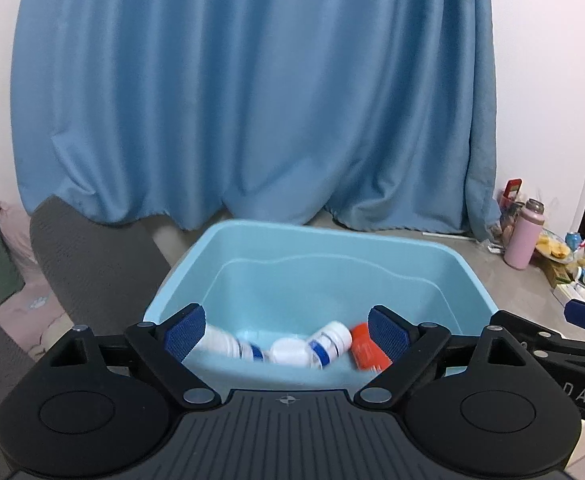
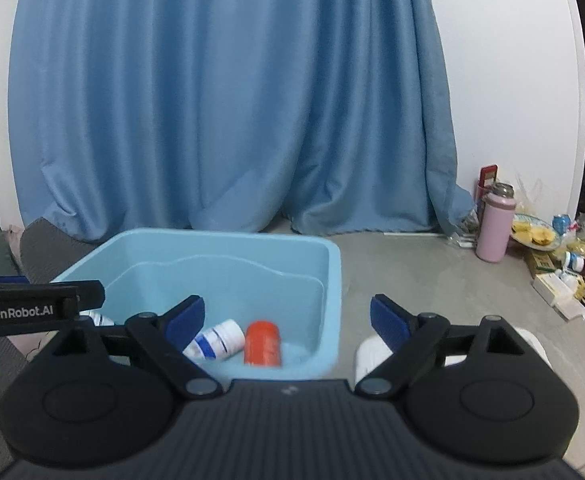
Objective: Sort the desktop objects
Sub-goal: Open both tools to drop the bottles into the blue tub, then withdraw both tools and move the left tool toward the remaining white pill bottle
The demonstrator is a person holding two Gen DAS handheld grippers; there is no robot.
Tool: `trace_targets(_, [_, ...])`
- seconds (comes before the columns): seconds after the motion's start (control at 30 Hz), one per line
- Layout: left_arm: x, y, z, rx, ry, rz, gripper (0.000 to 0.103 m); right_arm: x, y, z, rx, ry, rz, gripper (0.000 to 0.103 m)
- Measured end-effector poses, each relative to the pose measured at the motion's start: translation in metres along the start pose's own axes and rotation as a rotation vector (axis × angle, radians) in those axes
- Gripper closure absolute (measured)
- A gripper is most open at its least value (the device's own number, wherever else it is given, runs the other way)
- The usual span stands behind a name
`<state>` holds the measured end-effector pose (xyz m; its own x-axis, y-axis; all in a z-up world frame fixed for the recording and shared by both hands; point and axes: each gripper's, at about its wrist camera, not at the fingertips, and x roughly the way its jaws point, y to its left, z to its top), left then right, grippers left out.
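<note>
A light blue plastic bin (image 1: 372, 248) stands on the grey surface; it also shows in the right wrist view (image 2: 332, 280). Inside lie white bottles with blue bands (image 1: 330, 342) (image 2: 218, 338) and an orange bottle (image 1: 366, 346) (image 2: 263, 342), all on their sides. My left gripper (image 1: 286, 334) is open and empty above the bin's near rim. My right gripper (image 2: 288, 322) is open and empty over the bin's right wall. The left gripper's body (image 2: 32, 308) shows at the left of the right wrist view.
A blue curtain (image 1: 252, 100) hangs behind the bin. A pink flask (image 2: 494, 226), a plate of food (image 2: 532, 234) and several small bottles and boxes (image 2: 572, 280) crowd the far right. A white object (image 2: 366, 356) lies right of the bin. Grey cushions (image 1: 92, 264) sit at left.
</note>
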<state>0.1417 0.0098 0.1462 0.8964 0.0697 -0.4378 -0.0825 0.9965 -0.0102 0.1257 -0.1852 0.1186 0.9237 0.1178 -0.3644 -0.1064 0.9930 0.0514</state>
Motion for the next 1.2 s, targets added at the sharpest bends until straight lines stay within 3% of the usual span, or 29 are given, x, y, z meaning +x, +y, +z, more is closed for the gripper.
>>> trace_targets(0.47, [-0.040,0.006,-0.059,0.018,0.047,0.004,0.013,-0.026,-0.009,-0.049,0.018,0.085,-0.017,0.013])
trace_targets(1.2, [-0.046,-0.009,-0.156,0.062,0.104,-0.026,0.013,-0.059,-0.028,-0.135,0.055,0.128,-0.039,0.013])
